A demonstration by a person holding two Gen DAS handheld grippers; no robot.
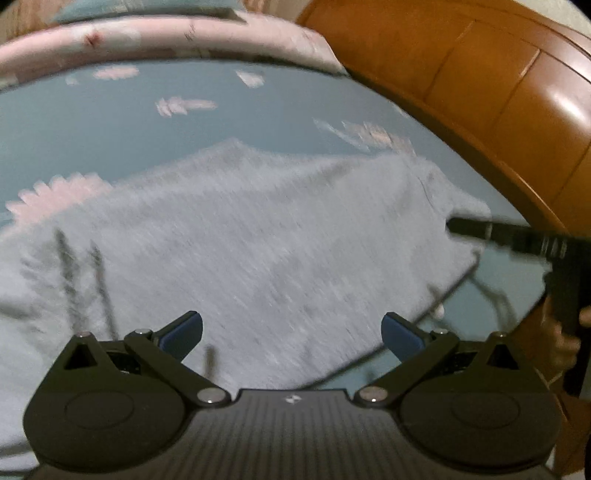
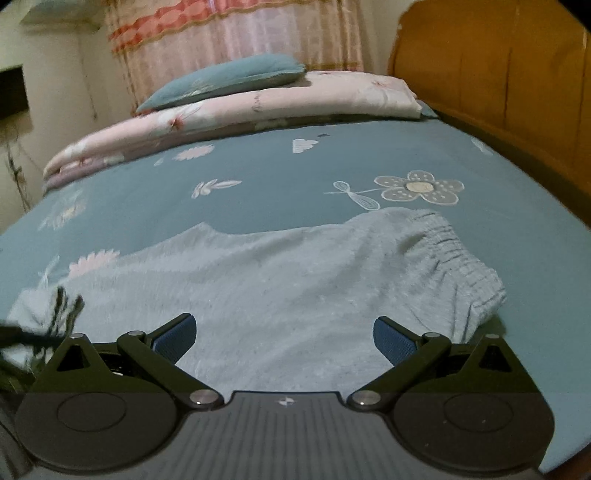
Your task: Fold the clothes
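Light grey pants (image 2: pixel 280 280) lie flat across the blue floral bedsheet (image 2: pixel 258 184), with the gathered elastic waistband (image 2: pixel 458 254) at the right. In the right wrist view my right gripper (image 2: pixel 284 338) is open just above the near edge of the pants, nothing between its blue pads. In the blurred left wrist view my left gripper (image 1: pixel 291 334) is open over the same grey pants (image 1: pixel 236 236). The right gripper (image 1: pixel 517 240) shows there at the far right, held by a hand (image 1: pixel 565 343). A dark blurred streak (image 2: pixel 44 325) crosses the left end of the pants.
A folded pink floral quilt (image 2: pixel 236 110) with a blue pillow (image 2: pixel 225 79) on top lies at the far side of the bed. The orange wooden headboard (image 2: pixel 498 85) runs along the right. A curtain (image 2: pixel 236 33) hangs behind.
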